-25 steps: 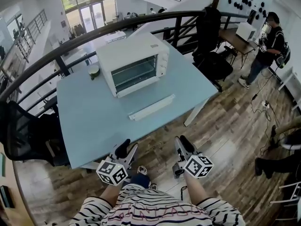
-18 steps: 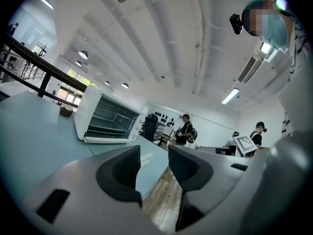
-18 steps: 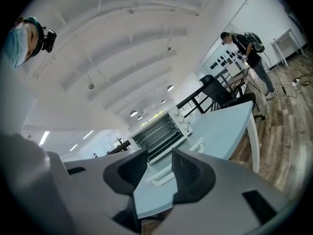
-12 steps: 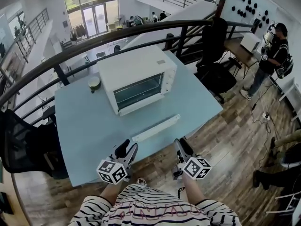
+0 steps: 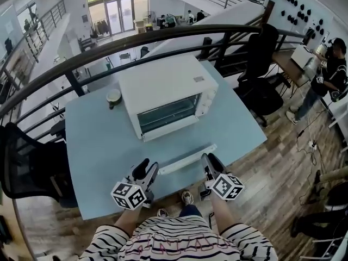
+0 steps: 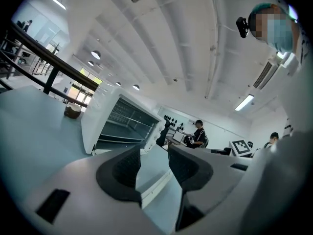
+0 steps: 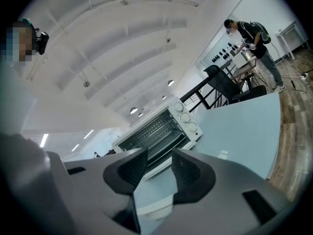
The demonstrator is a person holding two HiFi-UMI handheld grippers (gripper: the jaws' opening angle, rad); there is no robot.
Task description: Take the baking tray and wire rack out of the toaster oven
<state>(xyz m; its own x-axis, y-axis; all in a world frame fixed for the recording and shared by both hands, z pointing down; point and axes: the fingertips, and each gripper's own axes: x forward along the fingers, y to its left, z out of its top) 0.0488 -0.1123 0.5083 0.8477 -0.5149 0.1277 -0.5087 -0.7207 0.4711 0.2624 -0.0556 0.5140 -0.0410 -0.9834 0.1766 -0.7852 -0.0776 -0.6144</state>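
The white toaster oven [image 5: 168, 94] stands on the light blue table [image 5: 98, 145] with its door folded down flat; the door's white front bar [image 5: 187, 158] lies nearest me. Inside the cavity a wire rack [image 7: 152, 127] shows, with a flat shelf below it that may be the baking tray [image 6: 117, 141]. My left gripper [image 5: 147, 171] is open and empty at the table's near edge, left of the door bar. My right gripper [image 5: 211, 165] is also open and empty, just right of the bar. In the gripper views the oven [image 6: 110, 124] [image 7: 161, 129] lies ahead beyond the left gripper [image 6: 154, 168] and right gripper [image 7: 159, 168].
A small round bowl [image 5: 113, 97] sits on the table left of the oven. A black railing [image 5: 81, 56] runs behind the table. A black chair [image 5: 27, 162] stands at the left and another [image 5: 263, 78] at the right. A person [image 5: 333, 69] stands far right.
Both grippers have come forward from over the wooden floor to the table's near edge, either side of the door bar. The oven looks larger and nearer. The jaws keep the same gap.
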